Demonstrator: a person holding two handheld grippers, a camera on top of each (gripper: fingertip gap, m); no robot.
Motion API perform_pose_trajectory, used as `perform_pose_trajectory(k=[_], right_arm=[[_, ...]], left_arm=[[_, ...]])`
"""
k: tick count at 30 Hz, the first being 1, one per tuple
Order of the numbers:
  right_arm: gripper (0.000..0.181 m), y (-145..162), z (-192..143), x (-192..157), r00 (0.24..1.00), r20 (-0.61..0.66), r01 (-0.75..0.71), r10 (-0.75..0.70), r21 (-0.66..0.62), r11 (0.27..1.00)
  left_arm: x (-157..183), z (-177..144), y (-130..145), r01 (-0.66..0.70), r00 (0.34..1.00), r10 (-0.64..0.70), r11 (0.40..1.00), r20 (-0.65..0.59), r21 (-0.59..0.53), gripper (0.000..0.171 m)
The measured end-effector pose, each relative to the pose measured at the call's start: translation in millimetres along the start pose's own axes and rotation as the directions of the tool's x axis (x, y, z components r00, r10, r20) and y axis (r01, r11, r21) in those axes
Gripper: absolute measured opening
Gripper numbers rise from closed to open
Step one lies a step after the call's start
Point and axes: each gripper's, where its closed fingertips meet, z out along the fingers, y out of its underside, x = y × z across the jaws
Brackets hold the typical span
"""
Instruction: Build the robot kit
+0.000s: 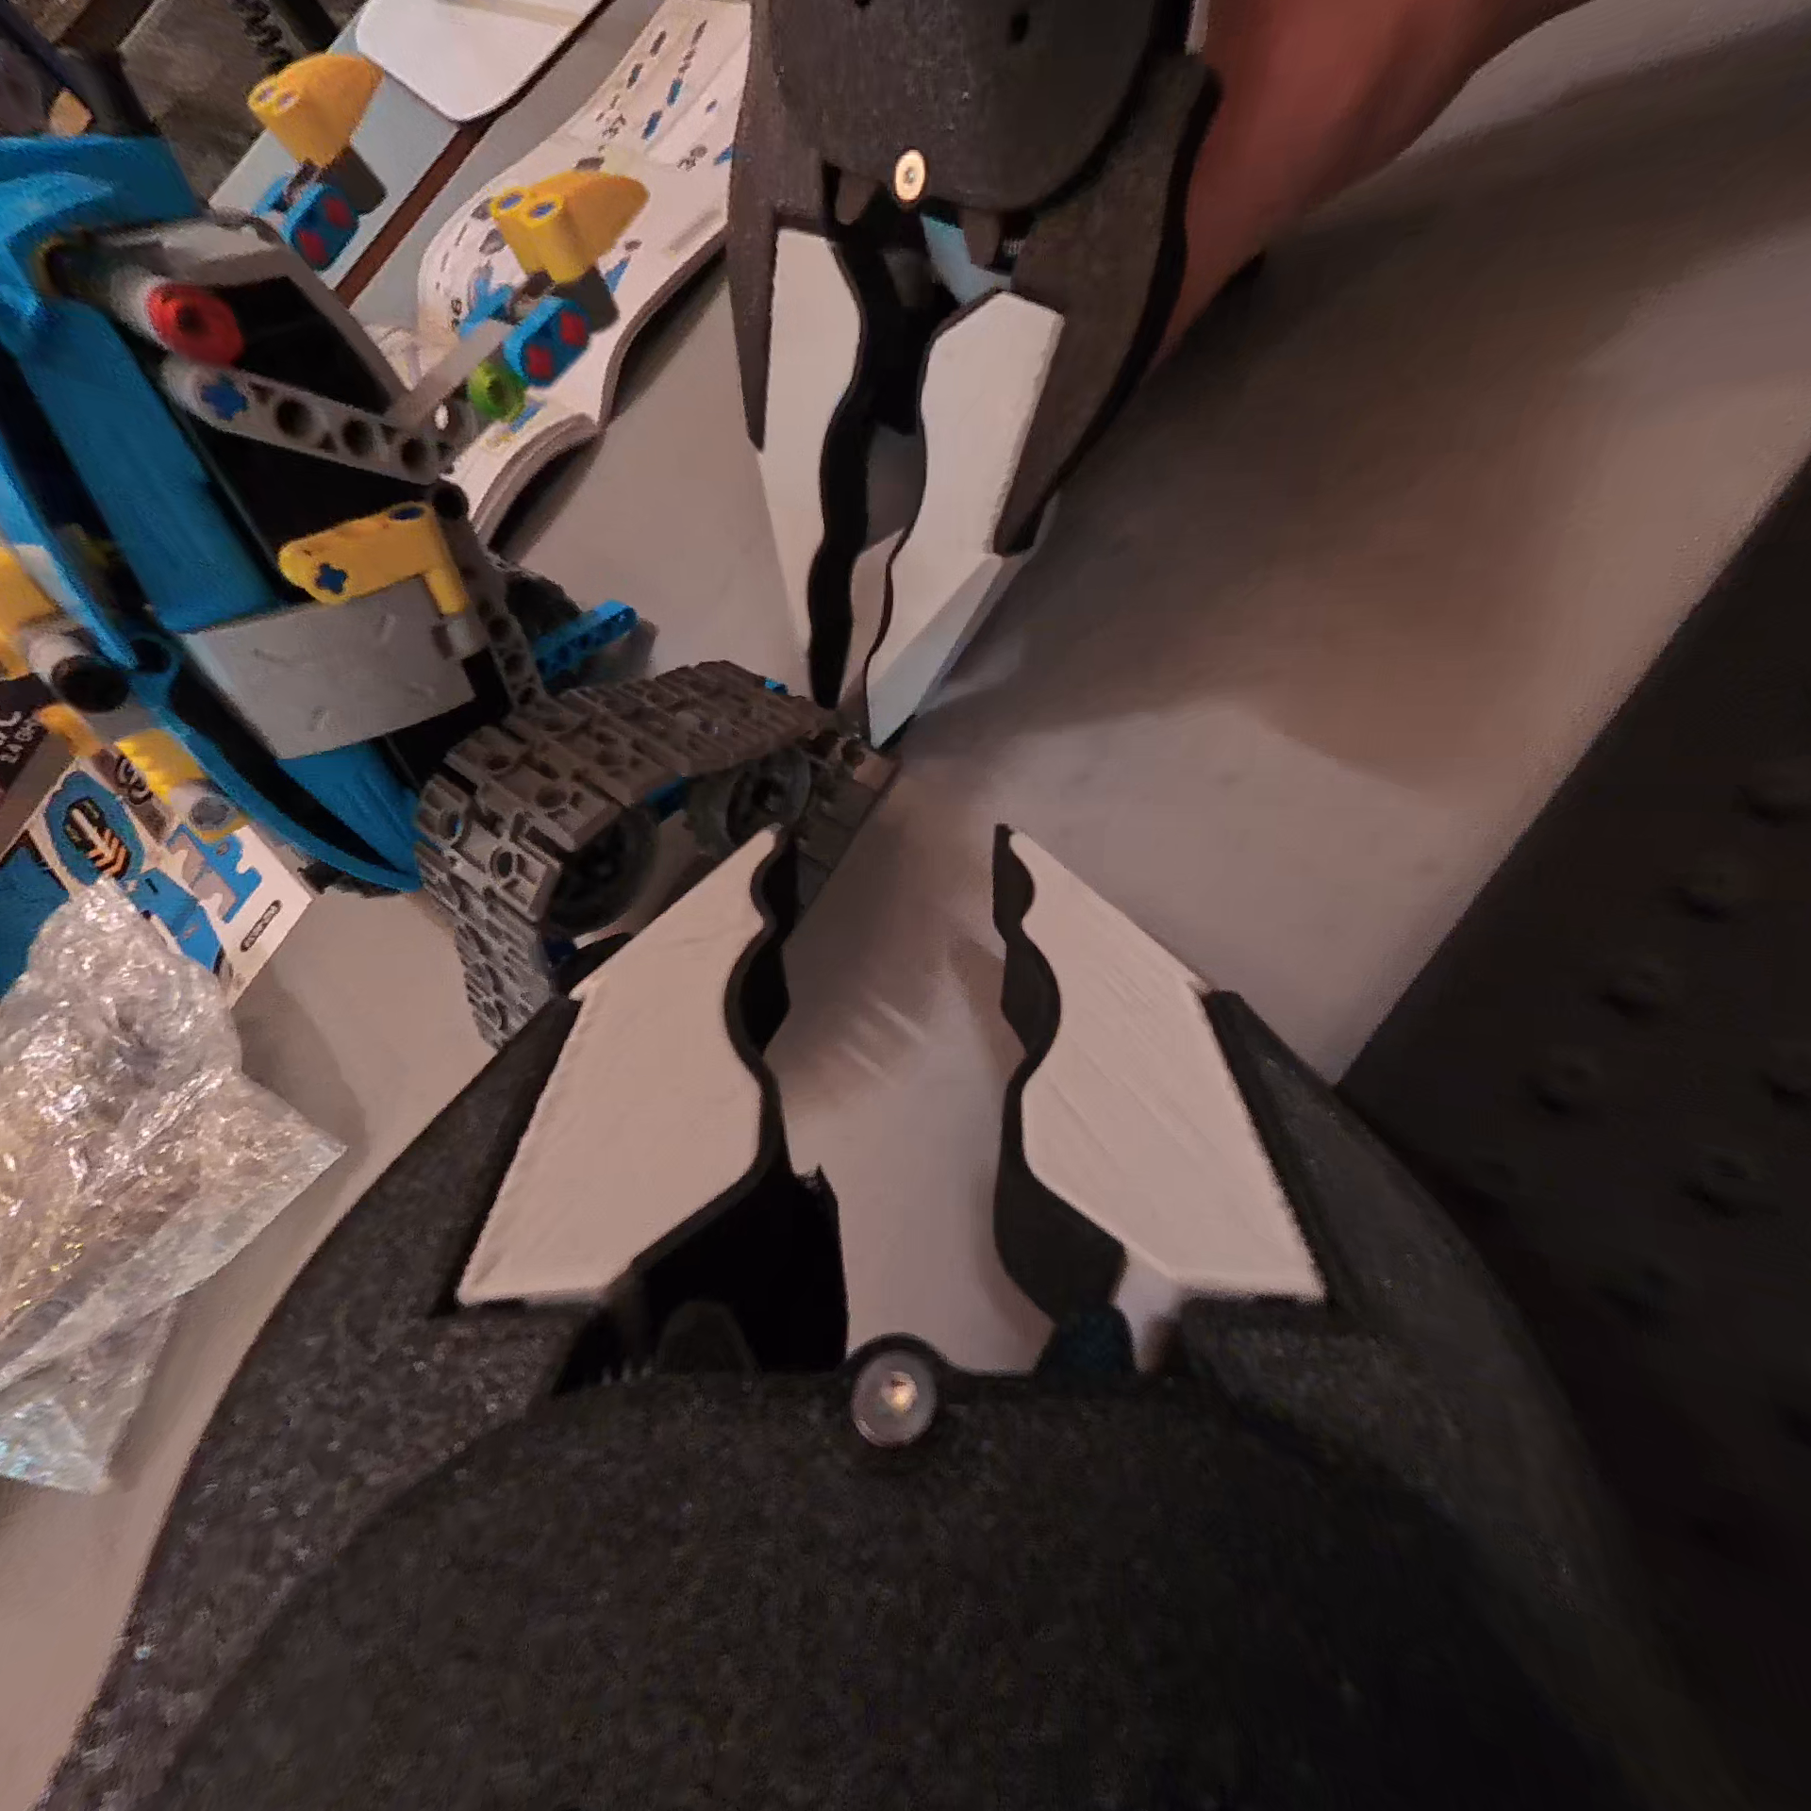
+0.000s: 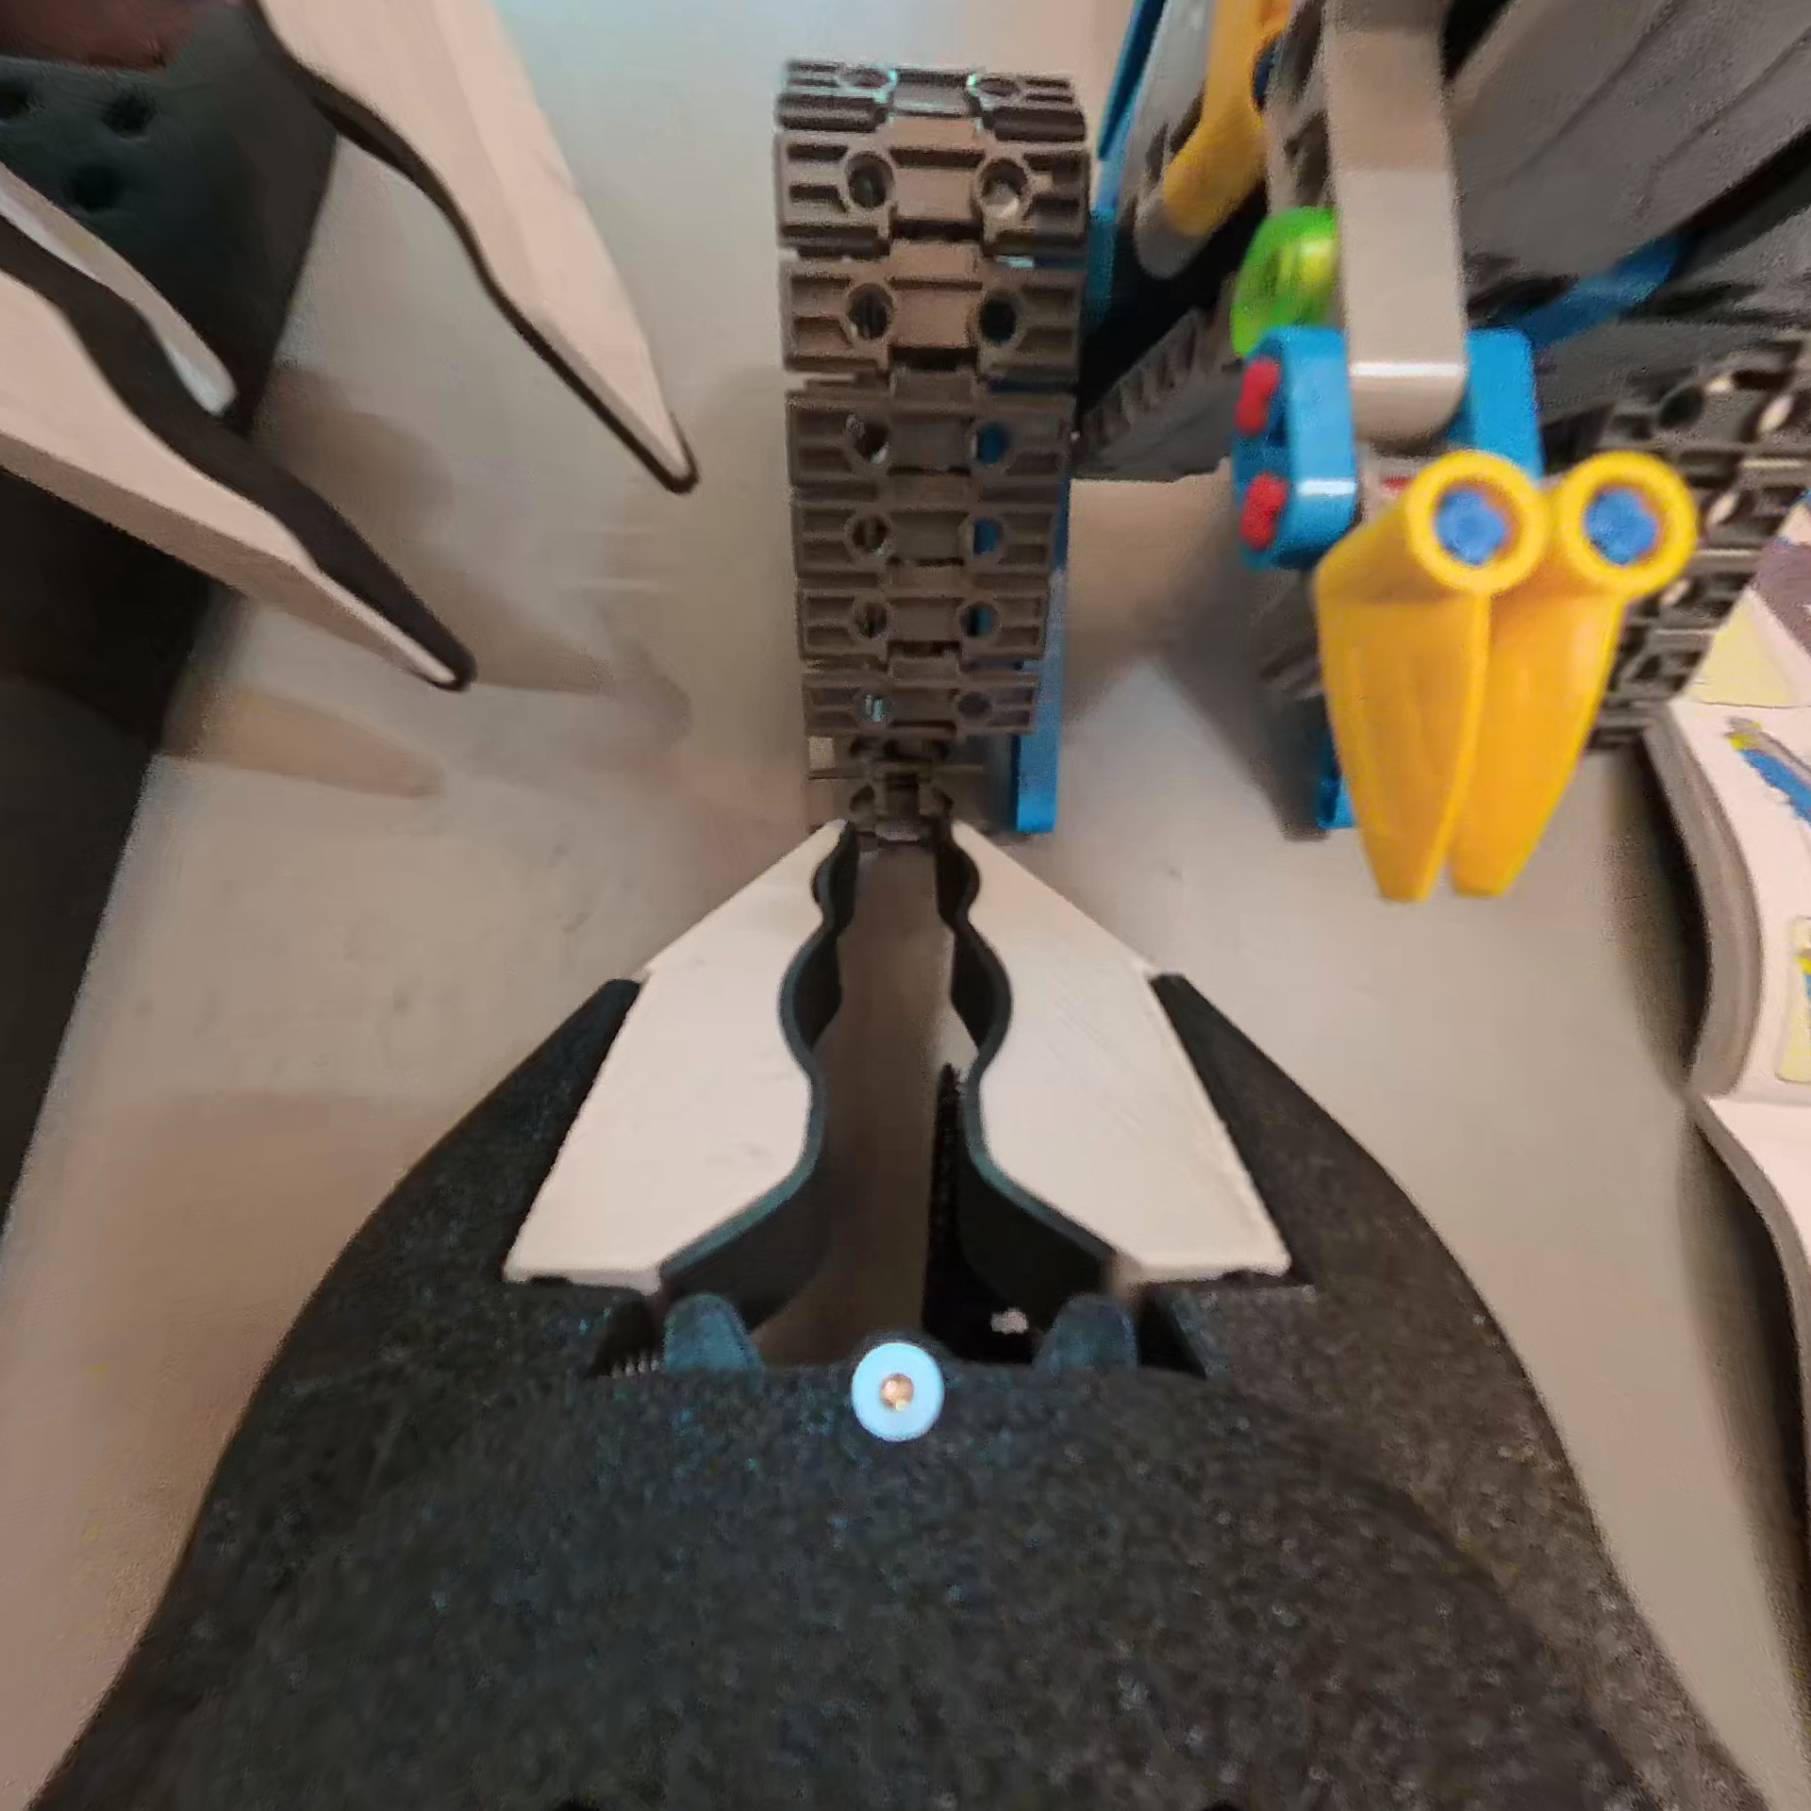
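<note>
Right gripper (image 2: pixel 897 833): my fingers are drawn nearly together, tips pinching the lowest link of the grey tracked tread (image 2: pixel 926 412) on the toy vehicle (image 1: pixel 196 588). A narrow gap shows behind the tips, so the hold is at the very points only. In the left wrist view the same tips meet the tread end (image 1: pixel 686 745) from above.

Left gripper (image 1: pixel 887 853): fingers spread wide, nothing between them. It hovers just beside the tread end, its left finger (image 1: pixel 676 990) close to the track wheel; I cannot tell if it touches.

Handling, my judgement: the vehicle is clip-together plastic, blue body, grey beams, yellow pieces (image 2: pixel 1470 666). Light overall and stiff in each part, but the tread is a chain of hinged links and will flex or peel off its wheels if pulled by one link. Smooth plastic, likely slippery at a tip pinch. A firmer hold would be across the tread's full width or on the blue frame.

Room: the pale table (image 1: pixel 1274 686) is open to my right, ending at a dark perforated surface (image 1: pixel 1617 1078). To the left it is crowded: an open instruction booklet (image 1: pixel 608 323), a printed box (image 1: pixel 196 882) and a crumpled clear plastic bag (image 1: pixel 108 1127) lie near the vehicle.
</note>
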Motion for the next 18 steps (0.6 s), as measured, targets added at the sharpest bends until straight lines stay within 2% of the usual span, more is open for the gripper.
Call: perform_pose_trajectory(k=[6, 18], right_arm=[[0.01, -0.6, 1.9, -1.7, 0.998, 0.022, -0.05, 0.051, -0.034, 0.998], [0.01, -10.2, -5.7, -1.3, 0.995, 0.028, -0.095, 0.095, -0.011, 0.995]], left_arm=[[-2.9, 22.6, 16.3, -0.038, 0.999, 0.04, 0.997, 0.03, -0.072, 0.04], [-8.7, 44.5, 10.2, -0.213, 0.954, 0.231, 0.971, 0.193, -0.105, 0.025]])
